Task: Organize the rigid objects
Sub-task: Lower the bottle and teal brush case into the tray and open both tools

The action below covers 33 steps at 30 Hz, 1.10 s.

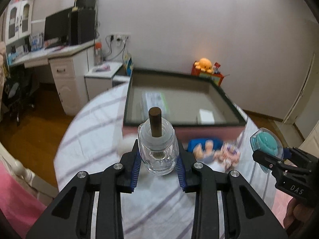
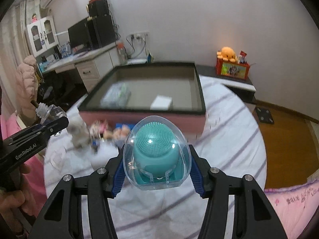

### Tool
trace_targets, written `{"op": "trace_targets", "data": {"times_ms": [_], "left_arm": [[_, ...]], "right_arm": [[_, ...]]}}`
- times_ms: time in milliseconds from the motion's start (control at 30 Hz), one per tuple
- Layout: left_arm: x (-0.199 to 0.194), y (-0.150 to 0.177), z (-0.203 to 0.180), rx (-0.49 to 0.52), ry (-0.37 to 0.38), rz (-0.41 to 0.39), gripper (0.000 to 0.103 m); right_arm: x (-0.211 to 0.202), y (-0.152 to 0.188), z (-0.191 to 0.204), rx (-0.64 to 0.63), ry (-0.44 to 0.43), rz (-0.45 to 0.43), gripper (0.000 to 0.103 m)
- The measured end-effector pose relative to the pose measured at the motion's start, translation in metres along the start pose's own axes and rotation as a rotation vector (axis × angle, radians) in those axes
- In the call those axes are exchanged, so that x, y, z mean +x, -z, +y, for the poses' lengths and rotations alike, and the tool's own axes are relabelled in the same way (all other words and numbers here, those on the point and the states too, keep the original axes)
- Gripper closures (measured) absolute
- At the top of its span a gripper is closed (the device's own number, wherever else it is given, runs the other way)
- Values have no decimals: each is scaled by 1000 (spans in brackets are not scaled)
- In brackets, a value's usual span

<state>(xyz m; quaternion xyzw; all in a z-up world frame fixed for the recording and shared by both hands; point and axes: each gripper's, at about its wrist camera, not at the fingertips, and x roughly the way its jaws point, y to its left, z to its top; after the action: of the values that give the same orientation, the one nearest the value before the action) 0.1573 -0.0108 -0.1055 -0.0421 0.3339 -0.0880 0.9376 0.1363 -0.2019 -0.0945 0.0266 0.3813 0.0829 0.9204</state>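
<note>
Over striped bedding (image 1: 159,205) we clamp our left gripper (image 1: 159,157) on a glass bottle (image 1: 158,149) and our right gripper (image 2: 157,167) on a teal brush case (image 2: 156,151), toys (image 2: 95,131) then box (image 2: 199,91) beyond.

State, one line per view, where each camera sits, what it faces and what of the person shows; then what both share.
Left wrist: behind the left gripper, facing the open box; jaws grip a glass bottle; right gripper at right.
Right wrist: behind the right gripper, facing the same box; jaws grip a clear egg-shaped case with a teal brush; left gripper and fingers at left.
Shared: box, striped sheet, orange plush.
</note>
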Motion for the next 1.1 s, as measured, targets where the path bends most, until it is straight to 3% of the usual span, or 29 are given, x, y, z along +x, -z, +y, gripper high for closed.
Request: {"op": "trace_targets", "data": {"times_ms": [200,467,667,933,967,1033,1067,1100], "left_arm": [[11,-48,-7,35,-8,-57,71],[69,-99,-22,64,-3,-43,71],[129,-117,-24,60,-7,24,71],[187,-119,-27,64,-18,135,71],[189,-117,-28,71,-23,147,68],[194,-114,-31,84,-49,162,50],[194,-113,-31,86,-61,162,30],[192,-113,-31,84,-72,154,20]], "right_arm": [[4,-48,-1,-31,4,-59,46],[60,-105,-8,-34,-6,-42,46],[118,-128,-19,-16,-11,24,46],[167,-131,-32,-3,3,113,46],[170,-131,-31,-8,5,123,46],[175,-130,-29,-17,7,144,46],[177,-129,-29,-17,11,151,46],[178,-128,-30,-17,18,156,45]]}}
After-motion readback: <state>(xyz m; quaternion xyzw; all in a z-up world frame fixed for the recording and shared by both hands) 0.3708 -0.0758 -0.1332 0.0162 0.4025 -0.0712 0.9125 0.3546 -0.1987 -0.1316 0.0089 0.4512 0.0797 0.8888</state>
